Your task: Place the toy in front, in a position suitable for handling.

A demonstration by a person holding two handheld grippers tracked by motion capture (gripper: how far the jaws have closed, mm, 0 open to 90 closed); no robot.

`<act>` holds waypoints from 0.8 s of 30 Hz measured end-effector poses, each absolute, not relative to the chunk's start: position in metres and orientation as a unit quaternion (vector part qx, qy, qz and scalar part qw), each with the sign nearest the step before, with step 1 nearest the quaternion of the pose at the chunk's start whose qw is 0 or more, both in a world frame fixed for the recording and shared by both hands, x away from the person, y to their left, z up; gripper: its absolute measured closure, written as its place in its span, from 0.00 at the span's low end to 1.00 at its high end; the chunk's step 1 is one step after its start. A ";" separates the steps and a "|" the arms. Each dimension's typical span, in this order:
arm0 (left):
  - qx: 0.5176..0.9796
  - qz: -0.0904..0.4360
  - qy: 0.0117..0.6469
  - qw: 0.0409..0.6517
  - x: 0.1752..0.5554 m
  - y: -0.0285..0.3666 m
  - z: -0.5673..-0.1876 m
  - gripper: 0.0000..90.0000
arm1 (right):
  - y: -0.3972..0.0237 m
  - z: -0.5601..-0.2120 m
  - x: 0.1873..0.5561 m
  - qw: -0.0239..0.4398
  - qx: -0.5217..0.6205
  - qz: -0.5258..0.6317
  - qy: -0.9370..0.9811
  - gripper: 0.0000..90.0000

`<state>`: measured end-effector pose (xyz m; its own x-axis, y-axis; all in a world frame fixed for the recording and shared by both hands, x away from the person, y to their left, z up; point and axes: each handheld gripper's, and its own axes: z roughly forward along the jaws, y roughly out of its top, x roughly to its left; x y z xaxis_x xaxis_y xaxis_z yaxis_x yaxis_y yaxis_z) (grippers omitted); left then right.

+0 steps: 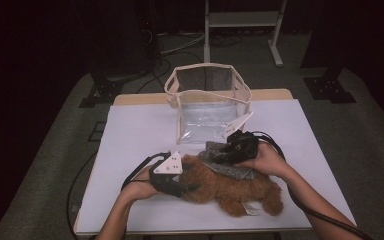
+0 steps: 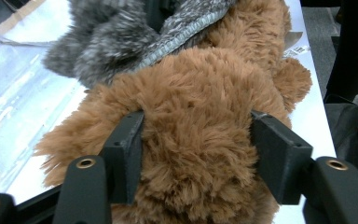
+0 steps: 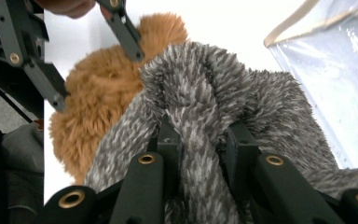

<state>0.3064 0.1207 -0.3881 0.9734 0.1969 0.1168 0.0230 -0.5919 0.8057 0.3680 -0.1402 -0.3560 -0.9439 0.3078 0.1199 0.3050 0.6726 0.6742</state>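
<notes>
A brown plush toy (image 1: pixel 235 192) lies on its side on the white table cover (image 1: pixel 140 135), near the front edge. My left gripper (image 1: pixel 190 187) is shut on the toy's furry head (image 2: pixel 196 107), with both pads sunk into the fur. A grey knitted garment (image 1: pixel 230 169) lies over the toy's back. My right gripper (image 1: pixel 220 152) is shut on a bunched fold of that grey knit (image 3: pixel 205 84). In the right gripper view the left gripper (image 3: pixel 93 70) straddles the brown toy (image 3: pixel 98 102).
A clear plastic bag with cream trim (image 1: pixel 207 95) stands open at the back middle of the table, just beyond the grey knit; its wall (image 3: pixel 326 70) is close on the right. Cables trail off the table's front. A metal stand is on the floor behind.
</notes>
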 end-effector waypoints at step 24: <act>0.884 0.087 0.062 0.455 0.305 0.122 -0.386 0.44 | -0.146 -0.354 0.359 0.011 0.171 0.374 0.912 0.80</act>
